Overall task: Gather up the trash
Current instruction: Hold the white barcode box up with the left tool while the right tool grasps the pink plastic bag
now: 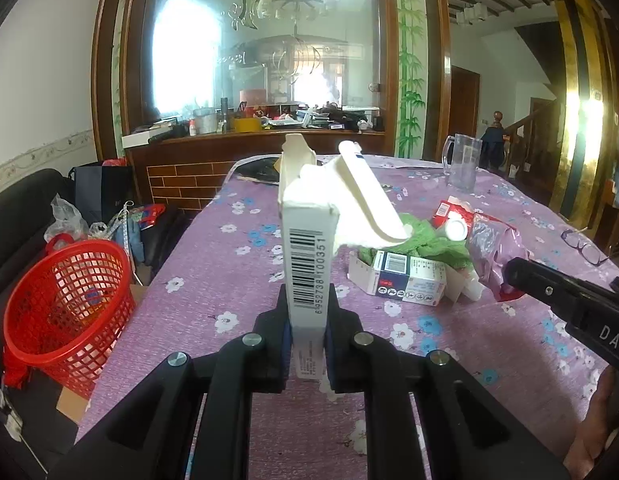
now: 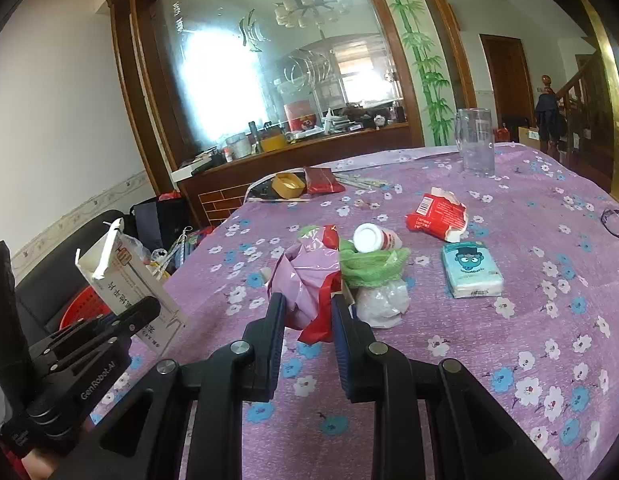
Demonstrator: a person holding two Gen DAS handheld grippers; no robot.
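Clamped upright in the closed left gripper, an opened white carton was held near the red basket at left for disposal, while the right gripper pinched a crumpled pink-and-red plastic bag on the table.

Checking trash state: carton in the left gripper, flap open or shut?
Open. The white carton in the left gripper has its torn top flaps standing apart.
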